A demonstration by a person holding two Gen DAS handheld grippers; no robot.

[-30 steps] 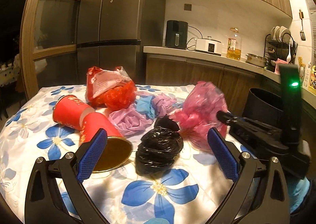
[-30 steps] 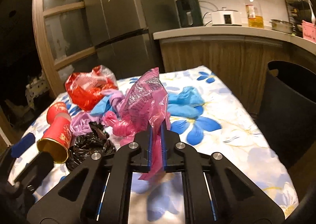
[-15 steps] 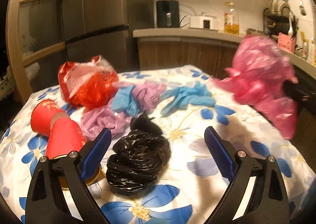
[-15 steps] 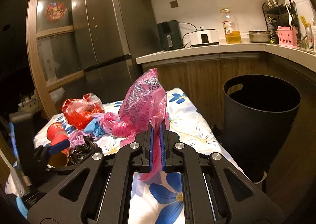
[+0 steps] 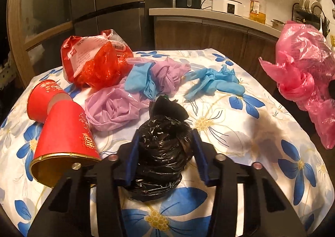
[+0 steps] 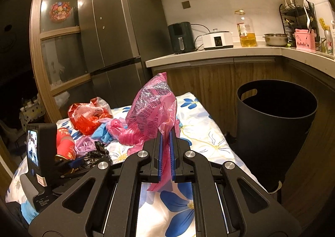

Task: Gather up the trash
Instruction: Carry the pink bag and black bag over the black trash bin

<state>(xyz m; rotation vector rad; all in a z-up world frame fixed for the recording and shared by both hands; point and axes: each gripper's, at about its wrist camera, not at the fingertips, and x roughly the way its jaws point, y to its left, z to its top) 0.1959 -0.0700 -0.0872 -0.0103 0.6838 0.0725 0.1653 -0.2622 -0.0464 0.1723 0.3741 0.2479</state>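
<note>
Your left gripper (image 5: 165, 149) sits low in the centre of the left wrist view, its jaws closing around the black bag (image 5: 162, 153), a crumpled bundle lying on the flowered tablecloth (image 5: 261, 132). The blue pads flank the bundle and look to be just meeting its sides, so the hold may not be firm yet. The plastic is slick and springy: lift too soon and you risk pinching only an outer fold, so the bundle slides out or unrolls.

Just left of that gripper lies a red paper cup (image 5: 65, 138) on its side, its gold rim close to the left finger, with a second cup (image 5: 40, 101) behind it. A sideways drift on the lift could knock them rolling toward the table edge.

Your right gripper (image 6: 165, 153), centre of the right wrist view, is clamped tight on the pink bag (image 6: 150, 111), which balloons above the jaws while a tail hangs below them. That tail could snag on the bin's rim or drag across the cloth as you carry it over.

The black bin (image 6: 276, 124) stands open at the right of that view, off the table's far corner. Still waiting on the cloth, in the upper middle of the left view, are the red wrapper (image 5: 94, 61), purple bags (image 5: 113, 107) and blue gloves (image 5: 213, 84).
</note>
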